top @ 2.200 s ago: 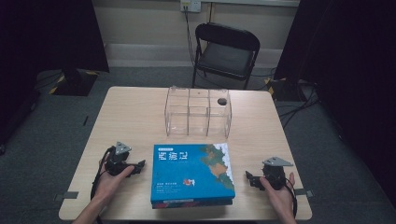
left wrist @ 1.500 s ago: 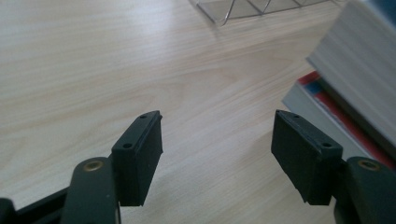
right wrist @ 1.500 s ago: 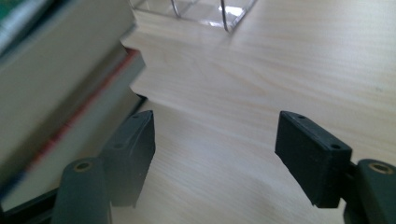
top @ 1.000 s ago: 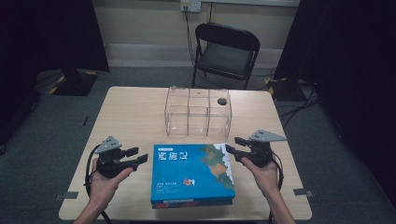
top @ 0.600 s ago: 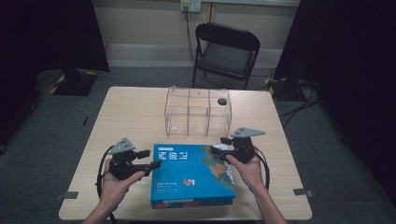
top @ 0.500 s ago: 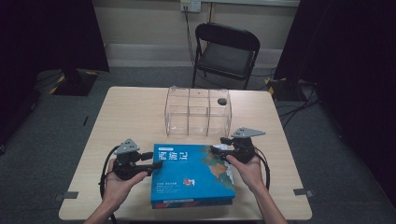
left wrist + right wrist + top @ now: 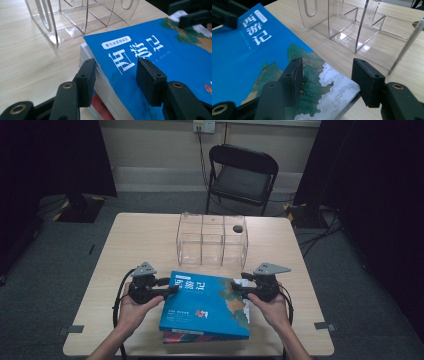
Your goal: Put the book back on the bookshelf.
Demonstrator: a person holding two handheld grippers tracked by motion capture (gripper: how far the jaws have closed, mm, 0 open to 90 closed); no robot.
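Both hand-held tools have come in from the table's [image 7: 150,245] side edges: the left gripper [image 7: 170,290], jaws just narrowing, straddles a corner of the blue book [image 7: 210,302] at the near edge, while the right gripper [image 7: 239,287], half-open, brackets the opposite corner, ready to lift.

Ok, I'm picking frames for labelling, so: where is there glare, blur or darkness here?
High view: the table is evenly lit, the room around it dark. Left gripper view: the blue book title is sharp, with bright reflections on the clear organizer. Right gripper view: the near cover is soft, glare on the organizer floor; the gripper's own black jaws are slightly blurred.
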